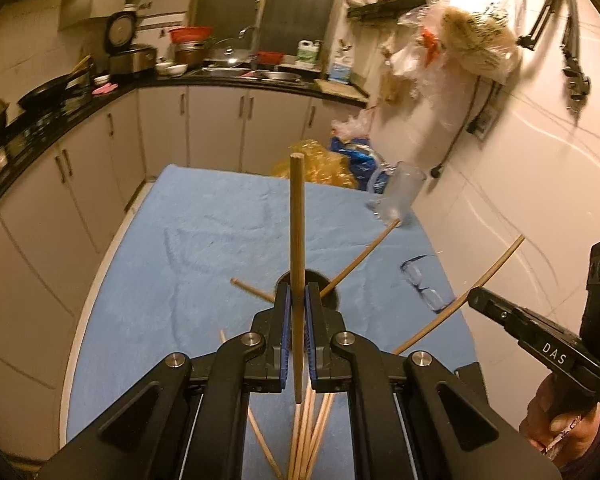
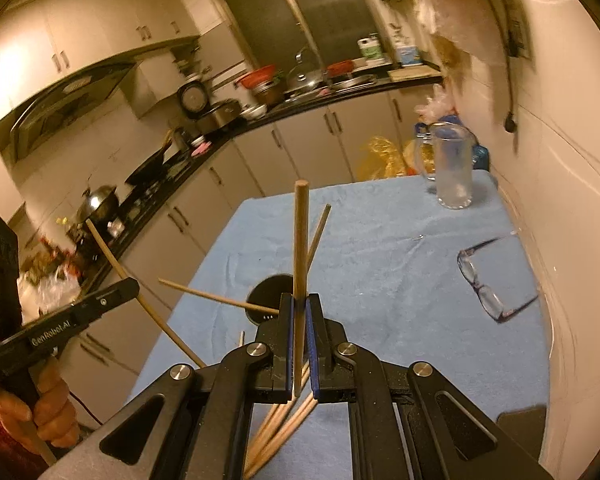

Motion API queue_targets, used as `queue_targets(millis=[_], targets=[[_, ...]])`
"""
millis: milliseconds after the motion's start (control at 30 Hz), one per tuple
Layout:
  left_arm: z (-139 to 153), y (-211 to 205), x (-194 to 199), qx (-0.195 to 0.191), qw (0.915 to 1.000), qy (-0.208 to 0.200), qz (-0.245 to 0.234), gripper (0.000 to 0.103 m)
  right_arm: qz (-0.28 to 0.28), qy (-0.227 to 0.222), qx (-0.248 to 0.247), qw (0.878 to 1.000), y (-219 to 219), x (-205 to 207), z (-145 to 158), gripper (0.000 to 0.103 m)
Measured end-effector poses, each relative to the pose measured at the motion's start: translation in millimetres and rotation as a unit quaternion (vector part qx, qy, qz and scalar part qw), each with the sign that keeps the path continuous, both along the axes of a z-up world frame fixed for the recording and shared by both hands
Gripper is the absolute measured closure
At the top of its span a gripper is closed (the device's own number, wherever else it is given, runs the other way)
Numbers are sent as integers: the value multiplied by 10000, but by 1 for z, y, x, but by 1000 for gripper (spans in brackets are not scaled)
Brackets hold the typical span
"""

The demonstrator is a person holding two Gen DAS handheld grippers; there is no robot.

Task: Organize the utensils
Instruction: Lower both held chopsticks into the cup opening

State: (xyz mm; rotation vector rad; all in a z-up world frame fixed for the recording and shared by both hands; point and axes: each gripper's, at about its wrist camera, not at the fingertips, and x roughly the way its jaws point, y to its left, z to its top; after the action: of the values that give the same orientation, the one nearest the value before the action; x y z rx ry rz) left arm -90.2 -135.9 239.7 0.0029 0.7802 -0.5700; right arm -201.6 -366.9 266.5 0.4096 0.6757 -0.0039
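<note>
My left gripper is shut on a wooden chopstick that stands upright between its pads, just above a black round holder. Two chopsticks lean out of that holder. My right gripper is shut on another upright chopstick, close to the same black holder. Several loose chopsticks lie on the blue cloth under the left gripper; they also show in the right wrist view. Each gripper shows in the other's view, the right one and the left one, holding its chopstick.
A blue towel covers the small table. A clear glass jug stands at its far right corner, eyeglasses lie near the right edge by the tiled wall. Kitchen counter with pans runs left and behind. Bags lie past the far edge.
</note>
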Motion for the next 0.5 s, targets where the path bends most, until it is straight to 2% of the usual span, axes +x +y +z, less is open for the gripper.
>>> queue_targets(millis=[133,300,500], targets=[[9,1,3,-25,9995,-117,-288,96,-174,-116,-62,9998,10,-3,12,97],[15,3,10,-62,9979,-193,-623,96,-489,-246,91,9985,20,-7,20,97],[24,2,14,-207,9970,-252,-706,97,-605,-366,60,9975,26,-10,36,97]])
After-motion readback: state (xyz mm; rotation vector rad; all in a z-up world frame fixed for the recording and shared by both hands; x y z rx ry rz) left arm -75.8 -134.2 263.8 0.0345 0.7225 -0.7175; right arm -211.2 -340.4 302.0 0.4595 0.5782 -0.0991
